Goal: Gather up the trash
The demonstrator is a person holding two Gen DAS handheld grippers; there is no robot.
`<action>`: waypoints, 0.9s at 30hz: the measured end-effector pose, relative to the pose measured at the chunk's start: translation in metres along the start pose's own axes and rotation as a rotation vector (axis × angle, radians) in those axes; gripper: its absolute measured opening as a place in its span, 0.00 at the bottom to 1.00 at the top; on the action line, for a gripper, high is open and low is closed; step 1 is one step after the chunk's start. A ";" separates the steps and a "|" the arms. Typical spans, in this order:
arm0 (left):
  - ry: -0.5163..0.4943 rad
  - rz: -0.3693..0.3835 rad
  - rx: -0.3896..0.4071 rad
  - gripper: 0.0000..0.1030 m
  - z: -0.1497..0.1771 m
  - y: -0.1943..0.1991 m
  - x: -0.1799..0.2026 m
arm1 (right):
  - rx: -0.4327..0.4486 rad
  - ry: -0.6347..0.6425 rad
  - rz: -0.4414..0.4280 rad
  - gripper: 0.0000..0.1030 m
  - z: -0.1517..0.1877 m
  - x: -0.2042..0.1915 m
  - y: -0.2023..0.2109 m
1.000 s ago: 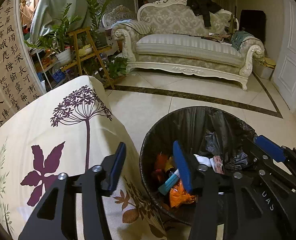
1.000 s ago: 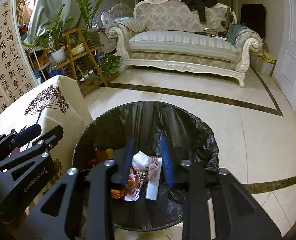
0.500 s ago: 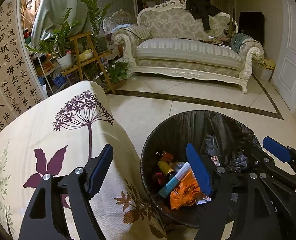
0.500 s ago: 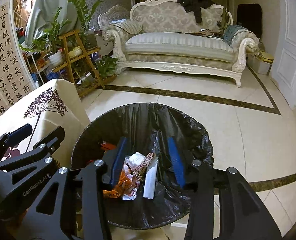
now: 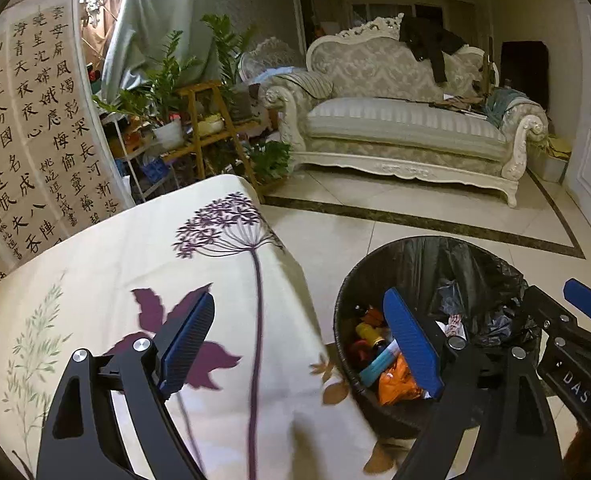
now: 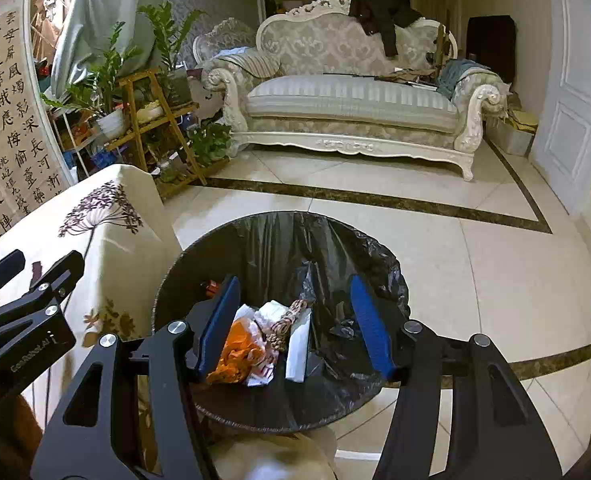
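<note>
A round trash bin [image 5: 455, 242] lined with a black bag stands on the tiled floor beside the table. In it lie an orange wrapper [image 6: 237, 354], crumpled white paper [image 6: 273, 312], a white carton [image 6: 298, 346] and a teal tube [image 5: 379, 364]. My right gripper [image 6: 295, 316] hovers over the bin [image 6: 279, 216], its jaws opening with nothing gripped. My left gripper [image 5: 299, 336] straddles the table's corner and the bin's left rim, its jaws also opening and empty. Each gripper shows at the edge of the other's view.
The table wears a cream cloth with purple flowers [image 5: 135, 260]. Behind it stand a calligraphy screen [image 5: 35, 140] and a wooden plant stand [image 5: 211, 128]. A white sofa [image 6: 351, 108] lines the far wall, with a white door [image 6: 575, 80] at right.
Both pairs of jaws have spread much wider. Both grippers have drawn up and back from the bin. The left one has swung left over the tablecloth.
</note>
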State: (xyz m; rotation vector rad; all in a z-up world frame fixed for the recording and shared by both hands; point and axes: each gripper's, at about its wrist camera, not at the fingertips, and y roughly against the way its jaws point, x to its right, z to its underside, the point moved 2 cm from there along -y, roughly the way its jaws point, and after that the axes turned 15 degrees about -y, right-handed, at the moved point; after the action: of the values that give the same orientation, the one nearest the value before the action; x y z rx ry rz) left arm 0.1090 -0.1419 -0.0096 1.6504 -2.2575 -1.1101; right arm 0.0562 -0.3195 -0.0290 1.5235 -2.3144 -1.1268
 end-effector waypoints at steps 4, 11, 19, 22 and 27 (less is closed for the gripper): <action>0.027 0.010 0.015 0.82 0.007 0.018 -0.010 | 0.012 0.013 -0.008 0.58 0.006 -0.004 0.016; 0.057 0.005 0.028 0.82 0.018 0.046 -0.021 | 0.046 0.045 -0.023 0.65 0.017 -0.015 0.047; 0.069 -0.002 0.039 0.82 0.034 0.071 -0.025 | 0.082 0.067 -0.036 0.66 0.029 -0.021 0.079; 0.078 0.001 0.039 0.82 0.040 0.078 -0.027 | 0.087 0.067 -0.041 0.66 0.032 -0.021 0.087; 0.088 0.004 0.046 0.82 0.044 0.086 -0.029 | 0.095 0.069 -0.043 0.66 0.035 -0.021 0.095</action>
State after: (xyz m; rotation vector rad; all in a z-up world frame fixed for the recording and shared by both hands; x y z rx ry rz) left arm 0.0320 -0.0839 0.0211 1.6767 -2.2457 -0.9715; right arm -0.0207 -0.2654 0.0146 1.6250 -2.3313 -0.9697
